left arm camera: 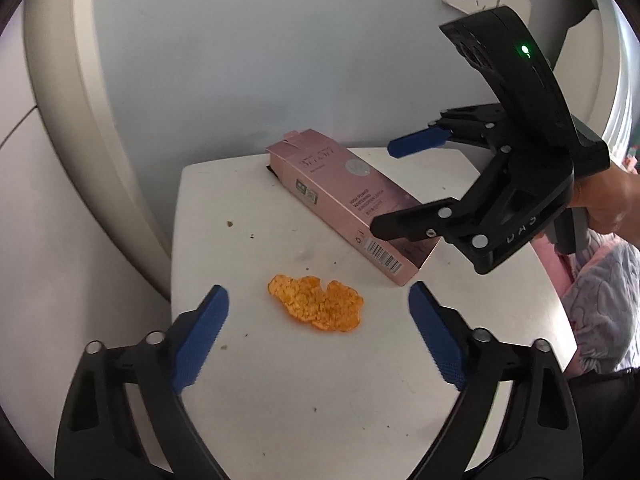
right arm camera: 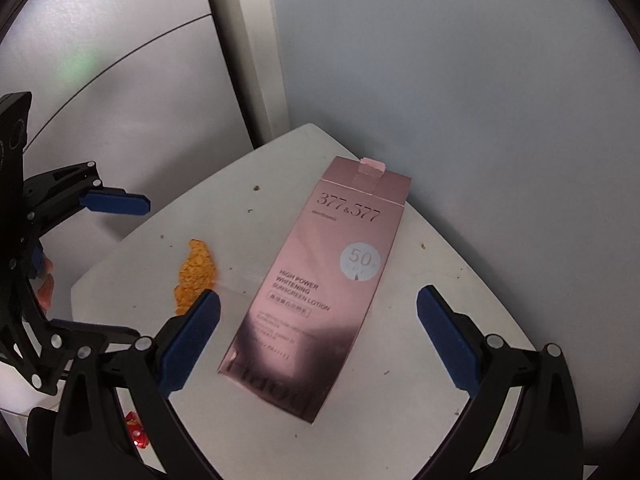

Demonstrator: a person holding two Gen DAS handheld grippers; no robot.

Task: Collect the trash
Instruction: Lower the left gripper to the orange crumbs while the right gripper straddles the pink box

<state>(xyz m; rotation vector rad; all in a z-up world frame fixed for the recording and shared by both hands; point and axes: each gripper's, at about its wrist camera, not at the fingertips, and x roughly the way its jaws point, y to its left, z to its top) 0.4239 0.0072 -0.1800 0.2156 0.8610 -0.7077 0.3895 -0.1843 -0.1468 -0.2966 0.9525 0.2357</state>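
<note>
trash on a small white table, seen along both grippers. left wrist view, from left to right: left gripper, its blue pads spread wide and pinching nothing, hangs over a flat orange scrap that lies on the tabletop in line with the gap between the pads. behind and right of the scrap, apart from it, a pink carton lies flat. further right, the right gripper, held by a hand, hovers over the carton's near end, its fingers apart. right wrist view, from left to right: orange scrap just beyond the left pad; pink carton, printed as sunscreen lotion, lying between the spread pads of the right gripper, neither pad touching it. small dark crumbs dot the tabletop around both items.
</note>
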